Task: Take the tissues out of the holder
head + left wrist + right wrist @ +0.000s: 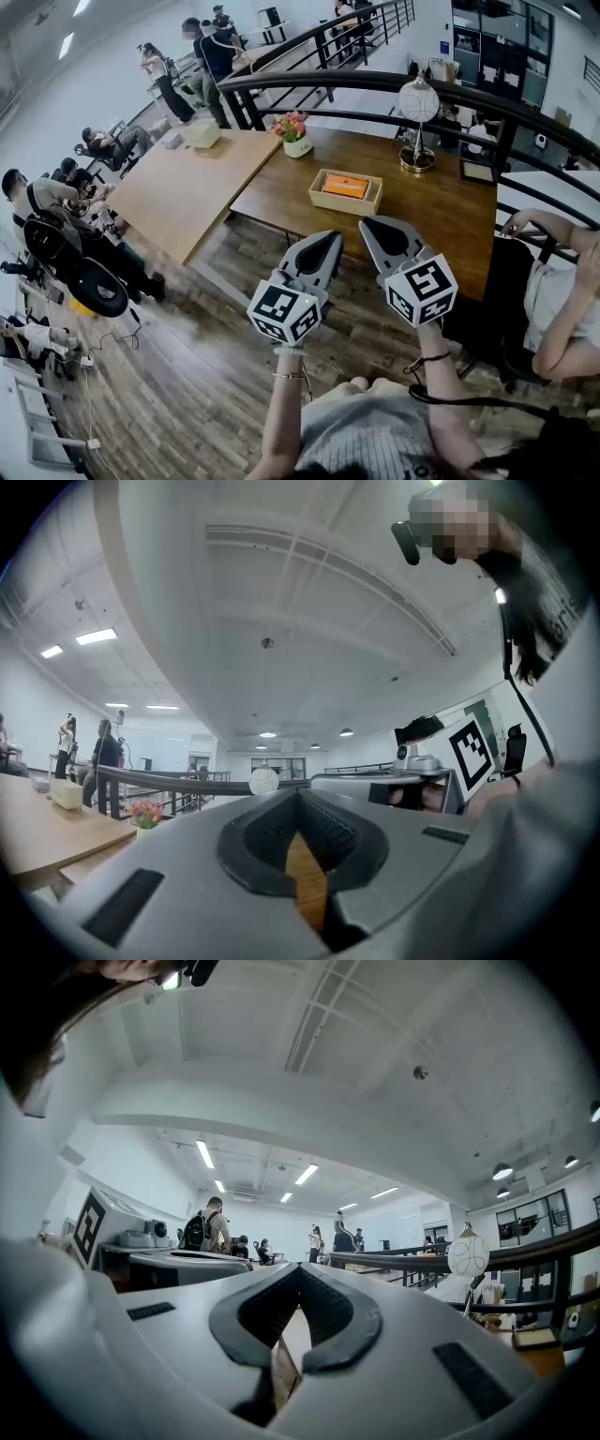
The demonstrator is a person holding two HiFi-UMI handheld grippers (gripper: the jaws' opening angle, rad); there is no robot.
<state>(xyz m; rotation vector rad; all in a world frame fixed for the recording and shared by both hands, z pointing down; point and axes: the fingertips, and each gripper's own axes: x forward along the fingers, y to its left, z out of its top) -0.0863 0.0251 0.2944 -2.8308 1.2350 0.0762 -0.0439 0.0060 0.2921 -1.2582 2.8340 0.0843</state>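
Tissues (345, 186) in the holder (339, 203) — detail too small.

**Layout: holder mid-tabletop, tools in front**

Holder (339, 204) sits on the tabletop (441, 202), roughly centre. Tissues (346, 186) lie in it. Flower pot (296, 136) is on the same tabletop, behind and left of the holder, near the back-left corner. Globe lamp (418, 117) is behind and right of the holder, by the back edge. Railing (375, 82) runs behind the tabletop. Second tabletop (187, 187) adjoins its left side, with a box (201, 133) at the far end. Left tool (323, 246) and right tool (380, 230) are side by side in front of the holder, well apart from it. Seated person (562, 291) is at the tabletop's right end.
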